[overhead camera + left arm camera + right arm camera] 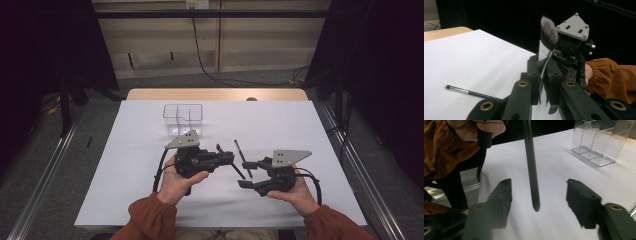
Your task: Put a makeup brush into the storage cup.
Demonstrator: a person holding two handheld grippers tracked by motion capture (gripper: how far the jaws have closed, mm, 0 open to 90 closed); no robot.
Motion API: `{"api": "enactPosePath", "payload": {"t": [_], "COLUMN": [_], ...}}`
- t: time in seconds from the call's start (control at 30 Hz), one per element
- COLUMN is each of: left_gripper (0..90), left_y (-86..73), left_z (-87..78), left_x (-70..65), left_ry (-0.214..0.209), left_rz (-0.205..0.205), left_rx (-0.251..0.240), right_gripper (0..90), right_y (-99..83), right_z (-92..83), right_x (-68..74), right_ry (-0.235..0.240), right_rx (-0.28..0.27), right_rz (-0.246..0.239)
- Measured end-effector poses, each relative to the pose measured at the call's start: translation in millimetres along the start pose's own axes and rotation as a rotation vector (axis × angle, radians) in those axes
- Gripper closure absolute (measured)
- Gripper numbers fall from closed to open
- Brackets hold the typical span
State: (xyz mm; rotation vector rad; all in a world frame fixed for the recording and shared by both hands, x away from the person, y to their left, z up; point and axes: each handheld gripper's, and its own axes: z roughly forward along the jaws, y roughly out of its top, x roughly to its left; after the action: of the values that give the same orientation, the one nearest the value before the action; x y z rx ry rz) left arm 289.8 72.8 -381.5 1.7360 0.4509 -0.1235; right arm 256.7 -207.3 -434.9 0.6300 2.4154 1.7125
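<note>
Nearest me were the person's 2 hands, each in a rust-orange sleeve (150,212), each holding 1 gripper over the white table (125,165). The left hand (176,184) gripped the left gripper (226,156), its jaws pointing toward the other hand and closed on 1 large brush (548,47). In the left gripper view that brush stood up between the jaws, its silver ferrule pinched and its fluffy grey head rising above. In the right gripper view its dark handle hung down, tip free in the air between the other gripper's jaws.

The right hand (299,192) held the right gripper (247,178), facing left. Its 2 jaws stood wide apart and touched nothing; the big brush's handle passed between them without contact.

Just beyond the 2 grippers, 1 thin brush (243,158) lay flat on the table, between them in the high view. In the left gripper view it showed as a slim black handle with a silver ferrule and a small dark tip, well apart from the jaws.

Farther back, left of centre, stood 1 clear holder (183,119), upright, with inner dividers; I couldn't count its compartments for certain.

Beyond the white surface ran 1 bare wooden strip (215,94) of tabletop.
</note>
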Motion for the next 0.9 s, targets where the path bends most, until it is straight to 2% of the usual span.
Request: {"api": "enactPosePath", "payload": {"t": [0.07, 0.33, 0.4, 0.47, 0.73, 0.83, 0.9], "left_gripper": [84.0, 84.0, 84.0, 84.0, 84.0, 84.0, 84.0], "left_y": [0.2, 2.4, 3.5, 3.4, 3.3, 3.9, 4.7], "left_z": [-0.6, -5.3, -7.8, -10.1, -21.9, -27.1, -31.0], "left_x": [0.4, 2.5, 3.2, 4.3, 9.0, 11.4, 12.9], "left_ry": [0.005, 0.018, 0.025, 0.037, 0.074, 0.091, 0.101], "left_rz": [0.004, 0.006, 0.010, 0.015, 0.015, 0.016, 0.017], "left_rx": [0.001, 0.000, 0.003, 0.007, 0.017, 0.025, 0.026], "right_gripper": [28.8, 9.8, 9.2, 5.8, 3.3, 2.8, 3.4], "right_y": [0.2, 2.2, 2.0, 2.1, 1.6, 1.0, 0.7], "right_z": [-0.5, -5.4, -6.8, -8.1, -13.8, -17.6, -19.5], "right_x": [-0.5, -3.5, -5.0, -5.7, -6.5, -6.9, -5.5], "right_ry": [-0.001, -0.054, -0.041, -0.052, -0.102, -0.099, -0.136], "right_rx": [-0.006, -0.029, -0.037, -0.036, -0.048, -0.063, -0.060], "right_rz": [0.007, 0.032, 0.047, 0.048, 0.053, 0.058, 0.045]}}
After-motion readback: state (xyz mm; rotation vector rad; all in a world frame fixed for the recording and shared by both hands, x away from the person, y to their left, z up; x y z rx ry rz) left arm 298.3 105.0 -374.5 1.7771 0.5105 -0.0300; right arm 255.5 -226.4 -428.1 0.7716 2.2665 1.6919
